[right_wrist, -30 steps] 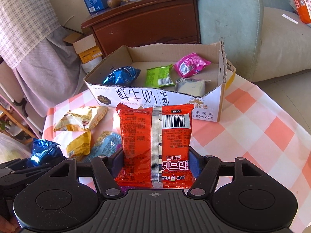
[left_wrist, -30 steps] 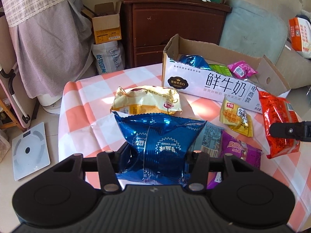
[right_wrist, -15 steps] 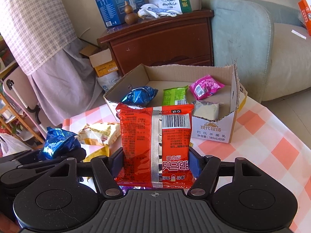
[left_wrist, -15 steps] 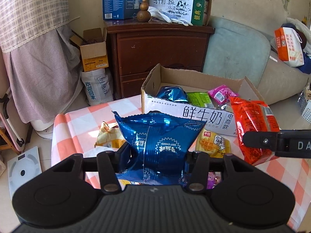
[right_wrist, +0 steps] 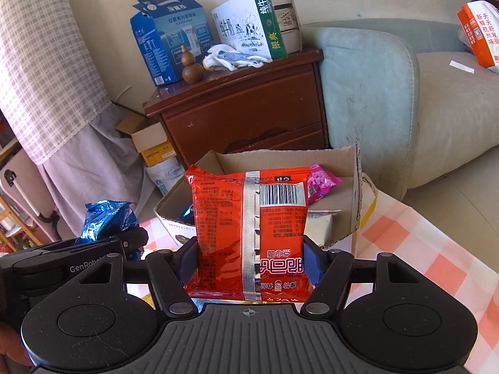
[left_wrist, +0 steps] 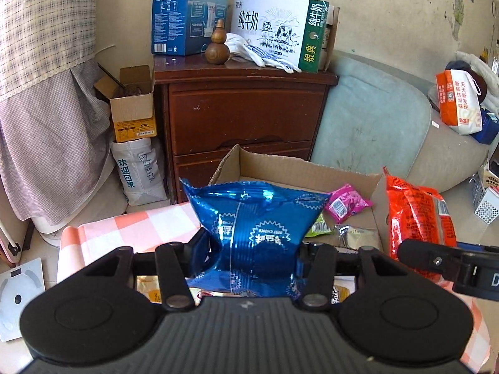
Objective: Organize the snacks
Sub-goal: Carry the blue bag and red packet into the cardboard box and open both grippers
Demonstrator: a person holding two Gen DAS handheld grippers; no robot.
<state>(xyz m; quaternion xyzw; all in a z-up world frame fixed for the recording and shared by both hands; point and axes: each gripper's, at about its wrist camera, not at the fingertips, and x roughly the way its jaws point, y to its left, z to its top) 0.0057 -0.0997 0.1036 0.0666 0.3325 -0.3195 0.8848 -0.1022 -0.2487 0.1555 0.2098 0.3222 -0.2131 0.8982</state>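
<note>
My left gripper (left_wrist: 252, 249) is shut on a shiny blue snack bag (left_wrist: 259, 227), held upright above the table just in front of the open cardboard box (left_wrist: 299, 165). My right gripper (right_wrist: 249, 255) is shut on a red snack packet (right_wrist: 246, 218) with a barcode, also raised before the box (right_wrist: 355, 193). Each gripper shows in the other's view: the right one with the red packet (left_wrist: 414, 218) at the right, the left one with the blue bag (right_wrist: 106, 221) at the left. Inside the box lie a pink packet (left_wrist: 346, 202), a green packet (left_wrist: 318, 226) and a silver packet (left_wrist: 358, 237).
An orange-and-white checked cloth (left_wrist: 131, 227) covers the table; yellow packets (left_wrist: 149, 293) lie under the grippers. Behind stand a dark wooden cabinet (left_wrist: 243, 115) bearing milk cartons, a pale sofa (left_wrist: 374, 118), and a small cardboard box (left_wrist: 131, 103) on the floor at the left.
Both grippers have risen and tilted up with their packets, drawing closer to the box. The table and loose snacks have dropped out of sight; the cabinet top and wall now show.
</note>
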